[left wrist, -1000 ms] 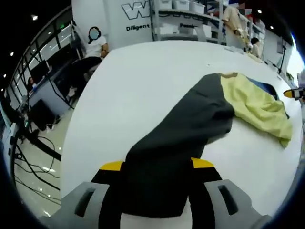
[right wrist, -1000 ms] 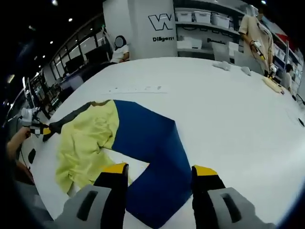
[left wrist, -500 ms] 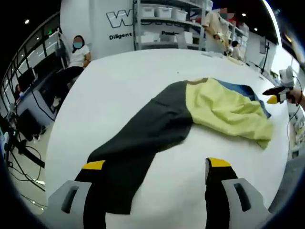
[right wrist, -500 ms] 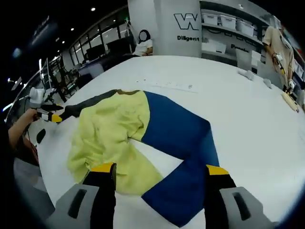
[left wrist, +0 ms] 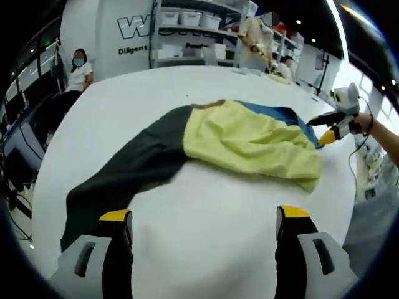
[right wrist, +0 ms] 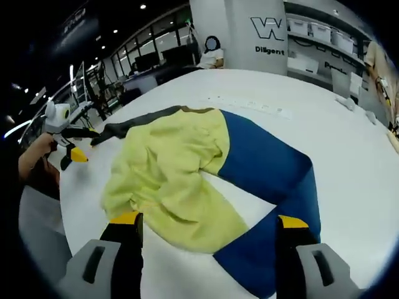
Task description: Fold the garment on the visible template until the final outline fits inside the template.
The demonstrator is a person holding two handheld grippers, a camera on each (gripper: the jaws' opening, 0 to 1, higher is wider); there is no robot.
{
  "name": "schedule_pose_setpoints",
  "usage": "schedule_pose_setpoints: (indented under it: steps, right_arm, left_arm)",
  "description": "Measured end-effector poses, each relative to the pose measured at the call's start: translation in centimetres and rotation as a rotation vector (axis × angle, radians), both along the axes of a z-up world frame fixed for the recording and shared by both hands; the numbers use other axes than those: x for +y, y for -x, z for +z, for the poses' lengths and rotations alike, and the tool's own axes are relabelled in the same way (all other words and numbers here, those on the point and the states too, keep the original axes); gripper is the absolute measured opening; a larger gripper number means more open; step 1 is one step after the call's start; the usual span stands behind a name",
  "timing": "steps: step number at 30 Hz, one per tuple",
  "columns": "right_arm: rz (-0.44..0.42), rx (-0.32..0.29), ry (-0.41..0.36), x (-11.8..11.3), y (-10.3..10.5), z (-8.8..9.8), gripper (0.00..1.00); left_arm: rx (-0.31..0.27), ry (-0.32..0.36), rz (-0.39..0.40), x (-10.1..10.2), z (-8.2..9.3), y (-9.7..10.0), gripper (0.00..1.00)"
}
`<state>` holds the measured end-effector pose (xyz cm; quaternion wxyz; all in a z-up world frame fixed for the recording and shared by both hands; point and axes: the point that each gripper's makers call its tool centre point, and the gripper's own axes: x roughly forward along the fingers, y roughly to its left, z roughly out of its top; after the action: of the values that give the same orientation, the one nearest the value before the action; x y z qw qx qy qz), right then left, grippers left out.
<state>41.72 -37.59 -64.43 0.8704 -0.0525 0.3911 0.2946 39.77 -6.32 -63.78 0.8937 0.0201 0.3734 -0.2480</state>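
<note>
- Left gripper view: left gripper [left wrist: 202,227] held wide and empty over the white table [left wrist: 206,218]. Garment [left wrist: 206,146] lying ahead, dark sleeve [left wrist: 118,180] trailing back to just beside the near-left jaw, yellow body [left wrist: 249,140] further out to the right. Long axis running from near left to far right. No template outline to be made out.
- Right gripper view: right gripper [right wrist: 209,233] likewise wide and empty; blue sleeve [right wrist: 274,180] reaching back between the jaws. Seemingly between folds; next, a sleeve end to be pinched and carried over the body.

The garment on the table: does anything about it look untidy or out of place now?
Yes. The garment is not flat: its yellow body lies bunched and wrinkled over the blue sleeve, and the dark sleeve stretches away sideways.
</note>
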Motion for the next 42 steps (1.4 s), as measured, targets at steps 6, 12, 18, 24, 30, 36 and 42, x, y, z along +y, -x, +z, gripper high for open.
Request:
schedule_pose_setpoints:
  steps: [6,12,18,24,30,36,42]
  right_arm:
    - [0.042,-0.015,-0.041,1.4,0.3,-0.1,0.94]
    - [0.051,-0.007,-0.038,1.5,0.1,-0.8,0.93]
    - [0.081,-0.019,-0.044,2.0,0.3,-1.4,0.92]
    - [0.088,-0.017,-0.026,2.0,0.4,-2.0,0.86]
    - [0.083,-0.022,-0.025,1.9,0.4,-2.1,0.77]
    - [0.071,-0.028,-0.019,1.5,0.3,-2.1,0.66]
    - [0.066,-0.029,-0.013,1.2,0.3,-2.2,0.53]
  left_arm:
    - [0.022,0.048,-0.044,-2.6,-0.6,1.2,0.92]
    - [0.017,0.037,-0.085,-4.7,-0.8,2.0,0.91]
    - [0.030,0.051,-0.146,-7.7,-1.1,3.4,0.89]
    - [0.034,0.074,-0.204,-10.4,-1.0,4.3,0.83]
    - [0.044,0.094,-0.229,-13.0,-1.5,4.7,0.75]
    - [0.055,0.151,-0.243,-15.6,-1.8,5.0,0.62]
    - [0.071,0.175,-0.240,-16.9,-2.2,5.0,0.52]
